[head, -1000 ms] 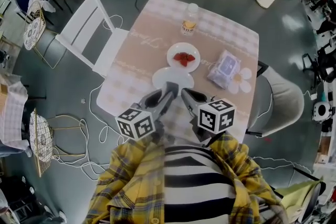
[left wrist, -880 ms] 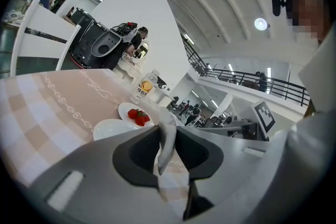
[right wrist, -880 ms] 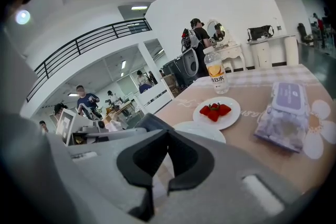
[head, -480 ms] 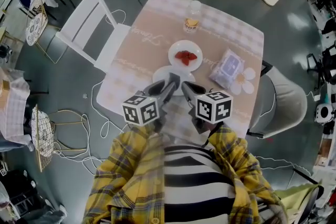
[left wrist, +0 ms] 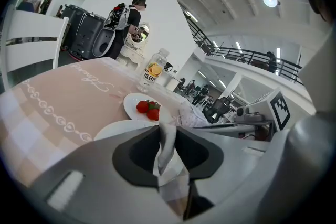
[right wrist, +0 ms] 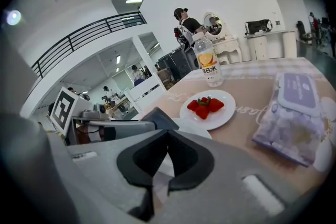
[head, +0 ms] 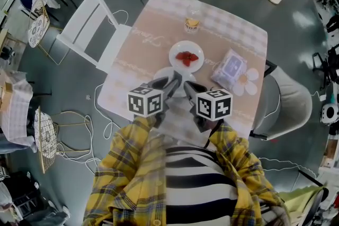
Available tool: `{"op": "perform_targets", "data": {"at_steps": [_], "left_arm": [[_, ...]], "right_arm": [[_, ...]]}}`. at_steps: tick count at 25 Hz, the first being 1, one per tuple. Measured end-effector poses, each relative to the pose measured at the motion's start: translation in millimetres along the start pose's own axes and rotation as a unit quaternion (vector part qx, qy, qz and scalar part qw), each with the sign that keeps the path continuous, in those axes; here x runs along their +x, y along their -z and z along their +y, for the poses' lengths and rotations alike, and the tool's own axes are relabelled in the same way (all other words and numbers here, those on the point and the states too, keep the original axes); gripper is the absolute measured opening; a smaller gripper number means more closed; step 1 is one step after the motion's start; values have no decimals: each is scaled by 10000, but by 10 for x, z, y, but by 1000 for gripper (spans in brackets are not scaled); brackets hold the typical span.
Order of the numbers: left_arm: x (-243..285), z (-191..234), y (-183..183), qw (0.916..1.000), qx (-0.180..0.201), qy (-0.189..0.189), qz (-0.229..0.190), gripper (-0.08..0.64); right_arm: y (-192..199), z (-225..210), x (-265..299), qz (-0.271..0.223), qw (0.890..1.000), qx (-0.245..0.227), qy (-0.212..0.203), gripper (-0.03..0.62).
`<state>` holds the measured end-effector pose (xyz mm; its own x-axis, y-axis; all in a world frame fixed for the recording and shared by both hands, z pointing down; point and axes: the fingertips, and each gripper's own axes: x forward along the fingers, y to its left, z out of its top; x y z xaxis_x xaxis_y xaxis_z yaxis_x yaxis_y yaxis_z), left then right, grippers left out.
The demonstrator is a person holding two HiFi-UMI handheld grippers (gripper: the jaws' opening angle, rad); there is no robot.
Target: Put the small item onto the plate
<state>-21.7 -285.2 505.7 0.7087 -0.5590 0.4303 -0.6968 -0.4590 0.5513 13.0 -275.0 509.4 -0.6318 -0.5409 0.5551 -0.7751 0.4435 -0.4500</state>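
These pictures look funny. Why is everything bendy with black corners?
Right gripper view: wide-angle lens, so the railing bows and corners go black; left gripper view: the same, plus a glaring ceiling lamp; head view: glare on the floor.

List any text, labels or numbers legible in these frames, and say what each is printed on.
"日B水", as best it reads: label on the bottle.
Cursive lettering along the tablecloth: too warped to read.
Print on the wipes pack: too blurred to read.
No other legible text.
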Motion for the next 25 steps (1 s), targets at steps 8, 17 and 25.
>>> {"op": "perform_targets", "data": {"at_steps": [8, 17, 25], "left_arm": [[111, -9, 92, 9988, -29, 164, 467, 89], [228, 17, 245, 9937, -33, 220, 1098, 89], [234, 65, 289, 9917, 59, 113, 1276, 91]], "right_arm": [[41, -56, 20, 80, 10000, -10, 5, 0], [84, 0, 36, 150, 9998, -7, -108, 0], [126, 10, 49, 208, 9997, 29, -131, 0]]}}
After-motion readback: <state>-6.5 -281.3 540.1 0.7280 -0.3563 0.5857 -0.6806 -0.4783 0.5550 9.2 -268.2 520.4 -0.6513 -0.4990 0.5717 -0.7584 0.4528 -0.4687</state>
